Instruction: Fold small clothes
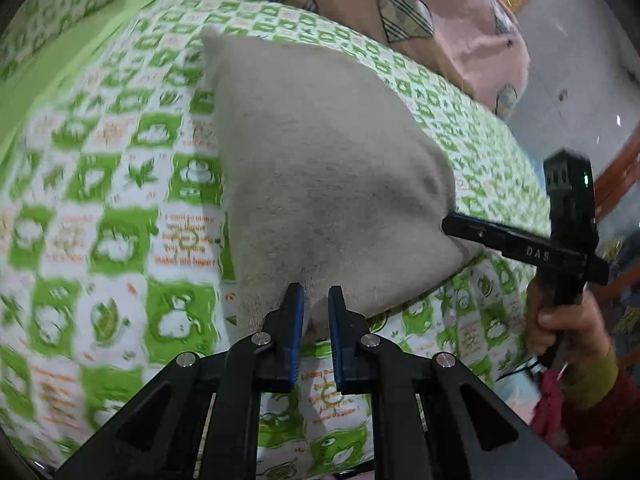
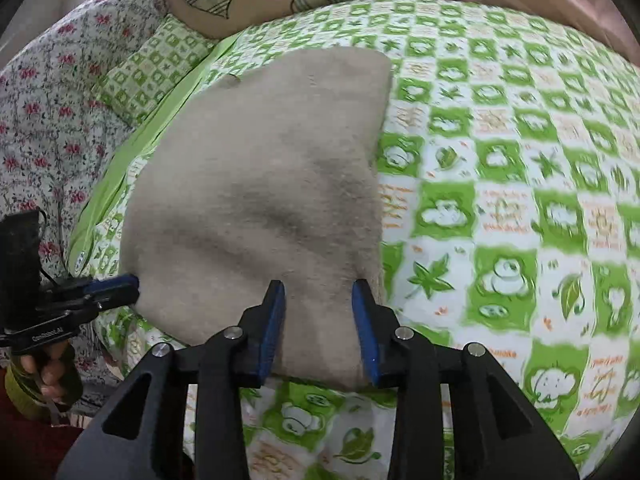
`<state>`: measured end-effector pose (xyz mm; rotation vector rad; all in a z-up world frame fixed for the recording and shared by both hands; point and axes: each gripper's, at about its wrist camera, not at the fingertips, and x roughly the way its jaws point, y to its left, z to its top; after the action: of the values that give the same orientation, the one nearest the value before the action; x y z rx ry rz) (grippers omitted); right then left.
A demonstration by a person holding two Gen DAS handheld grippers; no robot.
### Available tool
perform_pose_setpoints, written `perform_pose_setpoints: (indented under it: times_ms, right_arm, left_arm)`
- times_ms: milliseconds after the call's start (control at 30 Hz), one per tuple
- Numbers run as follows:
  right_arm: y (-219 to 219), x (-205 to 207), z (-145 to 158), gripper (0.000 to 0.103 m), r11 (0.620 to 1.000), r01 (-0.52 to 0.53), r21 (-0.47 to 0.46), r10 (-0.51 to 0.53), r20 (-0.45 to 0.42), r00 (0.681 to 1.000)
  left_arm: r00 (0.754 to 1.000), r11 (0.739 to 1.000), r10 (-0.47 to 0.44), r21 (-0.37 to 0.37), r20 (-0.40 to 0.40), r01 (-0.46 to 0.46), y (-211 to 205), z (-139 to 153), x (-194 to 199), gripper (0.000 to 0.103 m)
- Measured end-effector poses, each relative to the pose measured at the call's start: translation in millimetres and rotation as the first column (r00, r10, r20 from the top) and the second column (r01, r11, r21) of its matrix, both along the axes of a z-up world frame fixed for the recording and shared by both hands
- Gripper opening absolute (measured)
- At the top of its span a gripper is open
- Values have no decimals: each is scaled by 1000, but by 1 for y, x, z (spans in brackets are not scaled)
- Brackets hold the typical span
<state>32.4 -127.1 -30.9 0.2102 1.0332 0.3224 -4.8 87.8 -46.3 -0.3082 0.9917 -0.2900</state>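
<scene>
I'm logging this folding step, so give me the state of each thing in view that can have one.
beige cloth: lying on the bed, rumpled, near edge at both grippers.
left gripper: shut on a corner of the cloth.
right gripper: jaws apart, cloth edge between them, pads not pressing.
green checked sheet: spread flat under the cloth.
pink heart-print pillow: resting at the far end of the bed.

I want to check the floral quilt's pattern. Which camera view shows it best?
The right wrist view: the floral quilt fills its left side, red flowers on grey, beside the green sheet. The left wrist view does not show it, only the sheet and a pink heart-print cover.
</scene>
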Motion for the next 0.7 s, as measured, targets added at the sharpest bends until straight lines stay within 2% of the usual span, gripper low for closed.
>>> perform_pose_setpoints:
  times_ms: [67,300,367,467,700]
  right_arm:
    - [-3,0,0,37,1000,14,12,-14,2,1000]
    - [7,-5,5,37,998,15,-58,-14,23,1000]
    - [6,-9,7,37,998,18,-57,-16,24,1000]
    - [4,-16,6,37,999,18,-51,-17,21,1000]
    - [0,-26,11,38,999,41,-33,-41,19,999]
  left_arm:
    - [1000,1000,10,-3,2,-10,-1,0,0,12]
    - [1000,1000,26,13,7,-26,-10,1,-3,16]
    - [1000,1000,21,11,9,-22,-10,1,-1,25]
    - [1000,1000,15,27,18,-15,-12,2,-2,32]
    - [1000,999,4,41,13,-5,-14,11,-3,41]
